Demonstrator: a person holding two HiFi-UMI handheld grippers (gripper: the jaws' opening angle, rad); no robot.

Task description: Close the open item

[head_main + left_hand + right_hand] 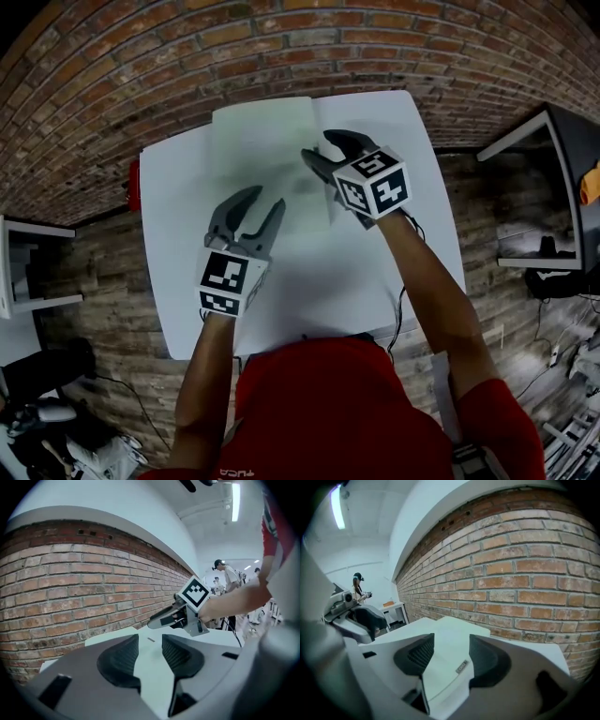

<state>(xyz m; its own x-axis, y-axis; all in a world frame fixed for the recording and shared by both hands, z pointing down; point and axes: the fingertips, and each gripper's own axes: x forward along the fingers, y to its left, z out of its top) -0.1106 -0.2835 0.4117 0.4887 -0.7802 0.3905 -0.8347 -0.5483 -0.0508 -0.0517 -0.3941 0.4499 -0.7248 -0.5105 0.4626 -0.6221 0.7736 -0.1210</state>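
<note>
Closest in, left gripper (266, 199) and right gripper (317, 144): both with jaws spread, nothing clamped, raised over the table (187, 300). Beyond the left one and under the right one's tips, book (267, 159) lying flat toward the table's far edge, cover down, a single slab with a small label on top. Looks closed, so main step judged done. Seemingly nothing left but pulling clear.

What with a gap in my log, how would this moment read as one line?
left gripper: open, empty | right gripper: open, empty | item: flat on table, looks closed
</note>
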